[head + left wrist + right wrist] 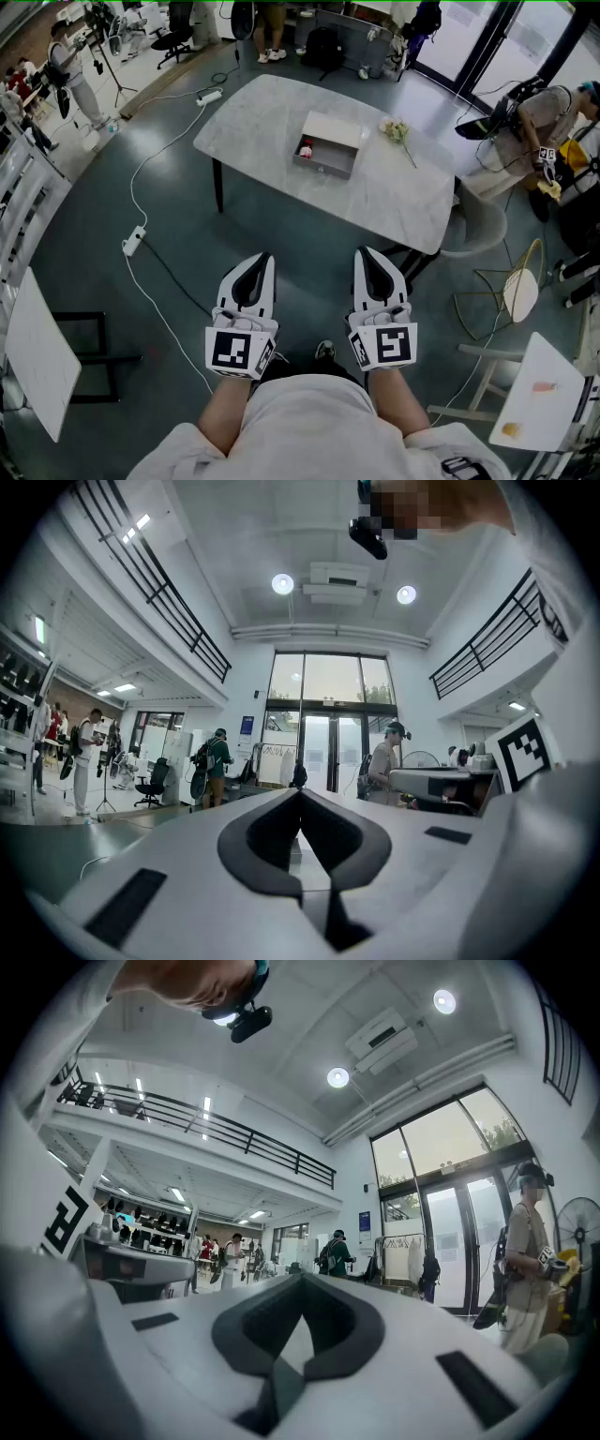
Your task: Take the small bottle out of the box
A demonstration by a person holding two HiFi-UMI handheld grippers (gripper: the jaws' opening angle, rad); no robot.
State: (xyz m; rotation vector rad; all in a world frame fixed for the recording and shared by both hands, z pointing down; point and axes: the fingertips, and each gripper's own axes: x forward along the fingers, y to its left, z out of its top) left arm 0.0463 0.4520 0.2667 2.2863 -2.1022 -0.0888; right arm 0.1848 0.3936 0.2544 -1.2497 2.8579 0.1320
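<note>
Out ahead on the grey floor: desk, pale marbled top, dark legs, set at a slant to the head view.

Pale chair tucked against the desk's right end.

Box sits on the desk, about mid-top and nearer the far edge. It is grey-walled, with its top open.

Left tongs and right tongs are held side by side over the floor, well short of the desk's near edge, and both point level toward it. Each carries its marker cube at the rear. In the left gripper view the left tongs are pressed together at the tips with nothing between them. In the right gripper view the right tongs are likewise pressed together and empty.

Flowers, a small pale bunch, lie on the desk toward its far right edge, apart from the box.

White power strip lies on the floor off the desk's left side, its cable trailing.

Small bottle is inside the box on the desk, at the box's left end. It shows only as a red-and-white speck, too small to tell whether it is upright or lying.
</note>
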